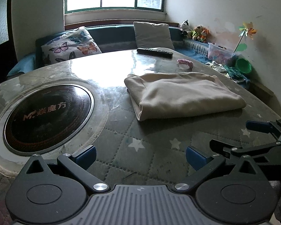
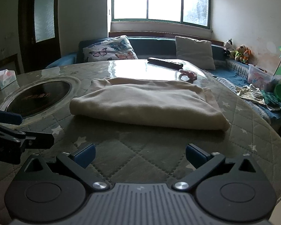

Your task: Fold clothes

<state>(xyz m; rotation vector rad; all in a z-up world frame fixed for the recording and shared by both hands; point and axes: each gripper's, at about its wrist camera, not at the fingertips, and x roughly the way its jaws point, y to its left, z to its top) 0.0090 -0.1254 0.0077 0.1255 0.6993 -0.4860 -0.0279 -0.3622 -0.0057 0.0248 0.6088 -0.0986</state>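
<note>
Garment: cream cloth (image 2: 146, 103) folded flat on table (image 2: 140, 150), so likely finished.
Left claw (image 1: 140, 156): released, empty, hanging at cloth's 7 o'clock.
Right claw (image 2: 140, 155): released, empty, at 6 o'clock.

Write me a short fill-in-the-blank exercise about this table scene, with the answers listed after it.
1. The cream garment lies ____ on the table.
2. Both the left gripper and the right gripper have their jaws ____.
3. The pillow on the left side of the sofa is printed with ____.
4. The black remote lies on the ____ side of the garment.

Answers: folded; open; butterflies; far
</note>
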